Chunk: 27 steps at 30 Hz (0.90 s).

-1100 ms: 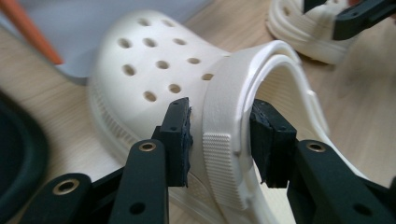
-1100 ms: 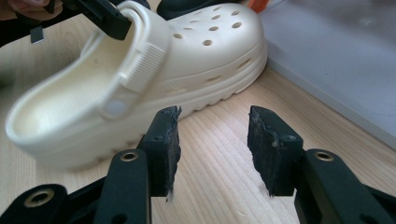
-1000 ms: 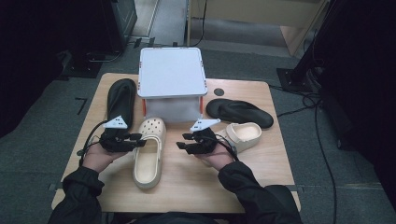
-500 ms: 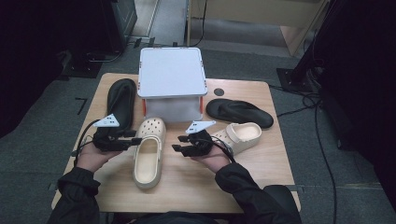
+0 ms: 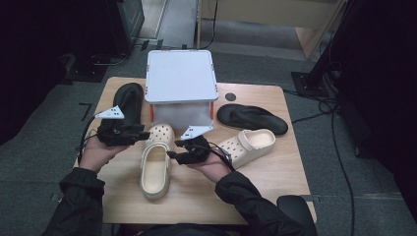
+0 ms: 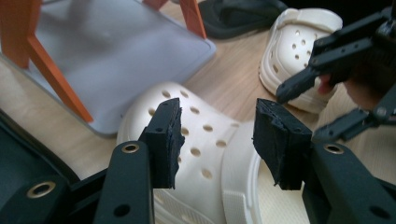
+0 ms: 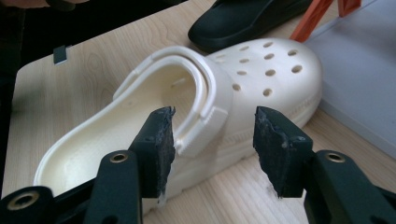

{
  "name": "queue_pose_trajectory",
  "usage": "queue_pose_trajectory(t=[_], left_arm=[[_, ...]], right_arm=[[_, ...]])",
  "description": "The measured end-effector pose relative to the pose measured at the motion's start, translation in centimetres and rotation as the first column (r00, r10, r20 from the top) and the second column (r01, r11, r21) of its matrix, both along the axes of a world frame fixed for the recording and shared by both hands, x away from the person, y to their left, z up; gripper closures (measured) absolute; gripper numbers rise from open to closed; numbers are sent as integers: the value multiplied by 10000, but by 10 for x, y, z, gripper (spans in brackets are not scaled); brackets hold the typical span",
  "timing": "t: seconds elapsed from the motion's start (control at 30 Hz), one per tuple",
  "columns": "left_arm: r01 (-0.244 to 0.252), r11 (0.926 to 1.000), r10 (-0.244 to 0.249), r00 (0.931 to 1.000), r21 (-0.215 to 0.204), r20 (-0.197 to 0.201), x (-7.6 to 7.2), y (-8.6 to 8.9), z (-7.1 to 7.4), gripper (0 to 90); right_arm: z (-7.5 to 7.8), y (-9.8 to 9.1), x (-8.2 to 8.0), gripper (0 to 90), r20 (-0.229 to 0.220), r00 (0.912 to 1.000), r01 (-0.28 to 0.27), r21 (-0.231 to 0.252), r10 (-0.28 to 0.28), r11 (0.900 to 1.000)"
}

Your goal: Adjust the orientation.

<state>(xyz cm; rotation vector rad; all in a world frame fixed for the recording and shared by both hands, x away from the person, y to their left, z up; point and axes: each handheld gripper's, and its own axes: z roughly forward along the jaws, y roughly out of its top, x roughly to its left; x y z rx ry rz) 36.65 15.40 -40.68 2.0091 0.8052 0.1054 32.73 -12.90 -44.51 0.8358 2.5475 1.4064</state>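
Observation:
A cream clog (image 5: 156, 167) lies in the middle of the table, toe toward the white box (image 5: 181, 81). My left gripper (image 5: 146, 133) points right at its toe (image 6: 205, 154). The jaws have just been opening and stand open with nothing pressed between the pads (image 6: 166, 135). My right gripper (image 5: 172, 155) points left at the clog's side. Its jaws have also just been opening and are open, with the strap and the holed upper (image 7: 261, 70) just beyond the pads (image 7: 275, 144), untouched. The right gripper (image 6: 317, 102) also appears in the left gripper view.
A second cream clog (image 5: 248, 145) lies to the right, behind my right hand. One black slide (image 5: 129, 101) lies at the far left, another (image 5: 252, 119) at the far right. The lidded white box stands on orange legs (image 6: 51, 79) at the back.
My right hand has slid left, up to the middle clog's side. The left hand has risen a little. Both pairs of jaws stand wider. The clog lies where it was.

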Motion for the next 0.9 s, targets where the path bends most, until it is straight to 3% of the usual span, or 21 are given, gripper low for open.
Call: queue_pose_trajectory(t=[0.17, 0.2, 0.4, 0.53, 0.63, 0.8, 0.9], left_arm=[[-27, 9996, 28, 10000, -285, 19, 9, 2, 12, 522], [9, 9986, -12, 10000, -535, -61, 14, 1, 21, 522], [71, 9999, -68, 9994, -77, 350, 31, -3, 41, 521], [88, 9999, -82, 9982, -107, 586, 43, -7, 51, 520], [138, 9996, -120, 9972, -240, 732, 52, -8, 56, 521], [80, 9996, -65, 9984, -260, 553, 67, -10, 56, 527], [-22, 10000, 25, 9988, -62, 493, 72, -13, 53, 529]], right_arm=[[1, 11, 5, 455, -77, 10000, 26, -53, -27, 10000], [1, 16, 8, 443, 6, 10000, -31, -191, 31, 9998], [-3, 29, 12, 427, 88, 9999, 99, -448, -95, 9989], [-5, 37, 14, 427, 125, 9997, 202, -632, -194, 9978], [-8, 42, 14, 425, 234, 9993, 294, -723, -278, 9969], [-11, 45, 14, 446, 581, 9966, 639, -1030, -581, 9926], [-15, 45, 14, 451, 677, 9952, 789, -1180, -713, 9899]])
